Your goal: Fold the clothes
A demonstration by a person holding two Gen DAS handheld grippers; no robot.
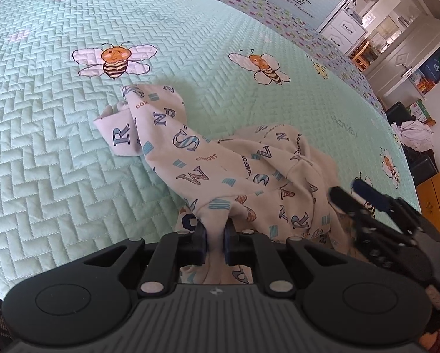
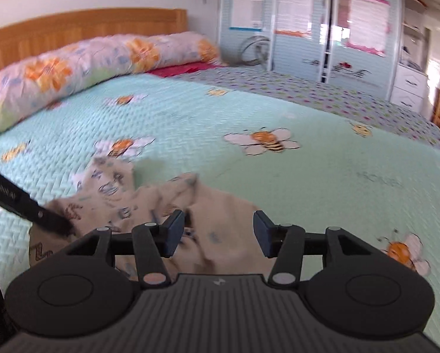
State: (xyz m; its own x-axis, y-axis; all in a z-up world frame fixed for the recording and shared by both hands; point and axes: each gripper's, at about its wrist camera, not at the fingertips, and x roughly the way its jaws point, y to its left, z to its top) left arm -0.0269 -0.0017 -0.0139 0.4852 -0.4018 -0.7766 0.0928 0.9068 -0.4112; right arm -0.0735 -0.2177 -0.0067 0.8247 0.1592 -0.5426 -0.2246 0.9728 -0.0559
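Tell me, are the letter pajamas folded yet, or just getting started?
Just getting started. Nothing looks folded: the letter-print garment lies crumpled on the bee bedspread, one sleeve flung out. In hand: the left gripper pinches a bunch of its cloth. The right gripper stands open over the other side, gripping nothing. Left: spreading it flat, then every fold.

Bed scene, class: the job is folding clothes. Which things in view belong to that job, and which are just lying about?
Belongs to the job:
- cream letter-printed cotton garment
- left gripper, fingers shut on the garment
- right gripper, open over it

Just lying about:
- mint quilted bee-print bedspread
- long floral bolster pillow
- red cloth by the pillow
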